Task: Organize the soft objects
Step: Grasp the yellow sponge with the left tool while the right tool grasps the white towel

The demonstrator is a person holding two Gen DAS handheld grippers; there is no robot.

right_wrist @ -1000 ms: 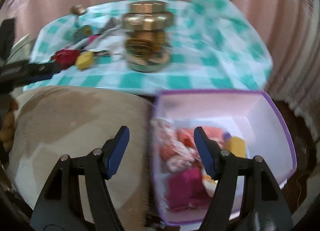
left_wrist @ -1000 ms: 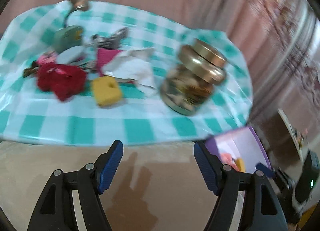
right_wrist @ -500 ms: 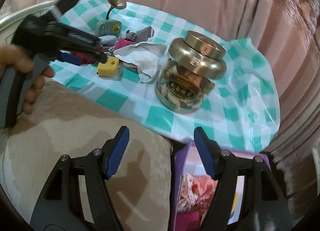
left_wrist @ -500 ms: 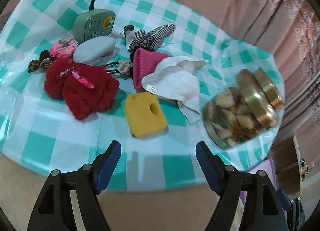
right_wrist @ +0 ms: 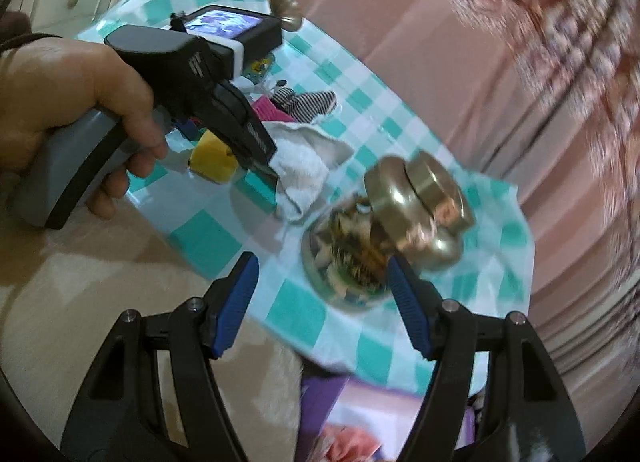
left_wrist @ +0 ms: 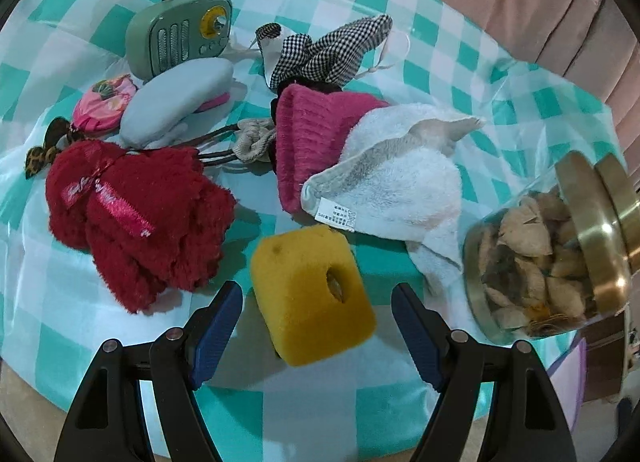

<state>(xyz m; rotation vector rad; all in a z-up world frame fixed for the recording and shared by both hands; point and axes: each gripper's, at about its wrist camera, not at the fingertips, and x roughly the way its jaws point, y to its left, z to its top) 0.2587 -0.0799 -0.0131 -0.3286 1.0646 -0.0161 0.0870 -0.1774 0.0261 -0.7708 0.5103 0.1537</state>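
Left gripper (left_wrist: 316,316) is hanging over the near edge of the checked cloth (left_wrist: 56,302) with its jaws spread wide, and the yellow sponge (left_wrist: 312,294) sits right between the blue pads (left_wrist: 218,326) with a gap on both sides, so nothing's gripped. Behind the sponge there's a white towel (left_wrist: 396,182) draped over a pink knit thing (left_wrist: 312,134), fuzzy red mitts (left_wrist: 136,214) to the left, and a green radio (left_wrist: 180,34) at the back. A jar (left_wrist: 560,250) with a gold lid stands off to the right. Right gripper (right_wrist: 320,302) is also wide open and empty, above the cloth edge near the jar, with a purple bin (right_wrist: 360,418) below it that has some soft stuff in it.
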